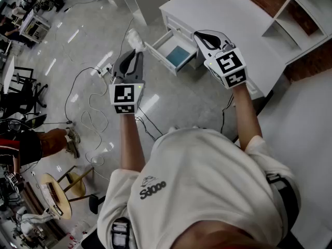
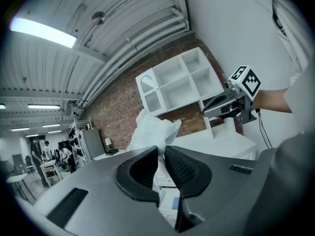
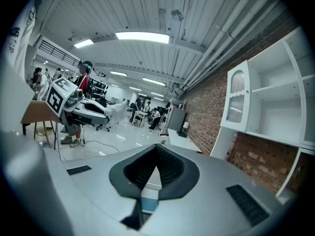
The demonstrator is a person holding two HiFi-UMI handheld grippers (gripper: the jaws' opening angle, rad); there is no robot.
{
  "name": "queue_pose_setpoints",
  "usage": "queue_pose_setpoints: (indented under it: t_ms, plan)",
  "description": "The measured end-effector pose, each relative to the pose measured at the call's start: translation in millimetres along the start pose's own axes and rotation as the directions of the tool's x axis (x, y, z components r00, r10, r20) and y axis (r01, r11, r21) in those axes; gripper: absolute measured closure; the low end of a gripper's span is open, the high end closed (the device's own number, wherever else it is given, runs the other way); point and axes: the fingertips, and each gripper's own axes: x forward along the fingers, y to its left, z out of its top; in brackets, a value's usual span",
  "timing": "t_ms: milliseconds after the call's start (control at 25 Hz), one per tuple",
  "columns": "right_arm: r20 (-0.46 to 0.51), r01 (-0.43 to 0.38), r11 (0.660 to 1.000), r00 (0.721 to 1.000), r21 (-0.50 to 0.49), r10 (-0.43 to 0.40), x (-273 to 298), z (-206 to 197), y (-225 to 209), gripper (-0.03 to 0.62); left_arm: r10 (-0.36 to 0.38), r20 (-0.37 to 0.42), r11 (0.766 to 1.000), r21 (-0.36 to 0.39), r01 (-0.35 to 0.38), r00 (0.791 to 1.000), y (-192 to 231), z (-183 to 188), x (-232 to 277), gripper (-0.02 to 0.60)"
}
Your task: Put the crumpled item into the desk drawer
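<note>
**Head view, from above.** At the far right stands the white desk (image 1: 233,25), with its white drawer (image 1: 157,54) pulled out toward the left. A flat blue sheet (image 1: 179,56) lies on the drawer's floor, and we can make out nothing else inside it. The crumpled white item (image 1: 135,38) is outside the drawer. It is in the air just left of the drawer's front, over the glossy grey floor (image 1: 78,40), at the tip of the left gripper (image 1: 137,51). The right gripper (image 1: 202,37) is over the desk's near corner, just right of the open drawer and well apart from the item.

**Left gripper view.** The two ribbed black fingers (image 2: 184,168) are clenched on the lower edge of the crumpled white item (image 2: 152,127). Most of the item fans upward beyond the fingertips, in front of the white shelf unit (image 2: 177,82). Only a narrow pinched strip of it runs down between the pads.

**Right gripper view.** The fingers (image 3: 170,168) of the right gripper (image 3: 156,146) meet tip to tip with nothing between them. At far left we see the crumpled white item (image 3: 116,110) again, projecting from the other gripper's tip.
</note>
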Motion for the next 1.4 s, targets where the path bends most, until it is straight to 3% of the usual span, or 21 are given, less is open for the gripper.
queue_pose_setpoints:
  t_ms: [720,1040,1400]
  plan:
    - [-0.025,-0.003,0.998,1.000,0.060,0.004,-32,-60,-51,0.588,0.016,-0.051,1.000,-0.009,-0.017,0.999,-51,-5,31,0.526]
    - [-0.034,0.013,0.998,0.999,0.060,-0.011,5,-64,-67,0.588,0.028,-0.047,1.000,-0.002,-0.028,0.998,-22,-15,57,0.526]
    - [-0.052,0.053,0.998,0.997,0.028,-0.051,101,-40,-93,0.588,0.035,-0.022,0.999,-0.018,-0.036,0.999,67,-33,117,0.526]
